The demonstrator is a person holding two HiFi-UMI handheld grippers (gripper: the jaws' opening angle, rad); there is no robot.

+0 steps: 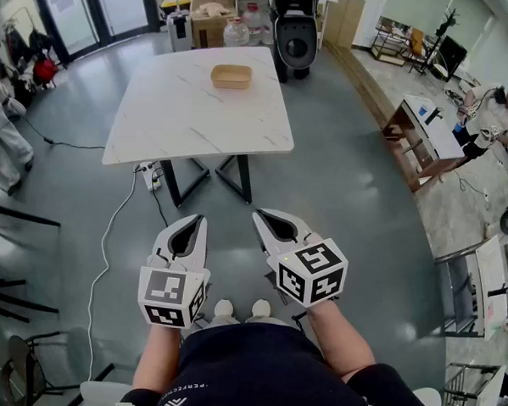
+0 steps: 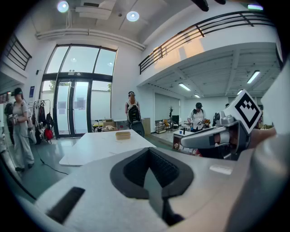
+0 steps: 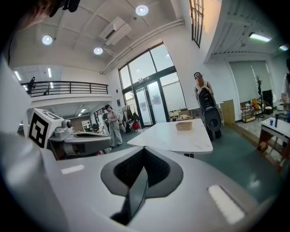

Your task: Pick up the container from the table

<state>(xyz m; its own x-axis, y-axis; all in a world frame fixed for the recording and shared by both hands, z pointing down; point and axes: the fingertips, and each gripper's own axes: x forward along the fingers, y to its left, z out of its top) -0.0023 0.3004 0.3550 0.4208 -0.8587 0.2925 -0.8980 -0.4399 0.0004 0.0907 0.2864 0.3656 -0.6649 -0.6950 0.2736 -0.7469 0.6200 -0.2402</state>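
A shallow tan container (image 1: 232, 76) sits near the far edge of a white marble table (image 1: 199, 123), several steps ahead of me. It also shows small and distant as the container (image 2: 123, 134) in the left gripper view and the container (image 3: 184, 125) in the right gripper view. My left gripper (image 1: 199, 218) and right gripper (image 1: 258, 213) hover side by side over the grey floor, well short of the table. Both are shut with nothing between the tips. From its own camera, the left gripper (image 2: 148, 150) has its jaws meeting, and so does the right gripper (image 3: 145, 148).
A black machine (image 1: 294, 29) and cardboard boxes stand behind the table. A power strip with a white cable (image 1: 151, 177) lies by the table legs. Dark chairs (image 1: 4, 265) are at the left. At the right stands a desk (image 1: 428, 131) with a person (image 1: 489, 117).
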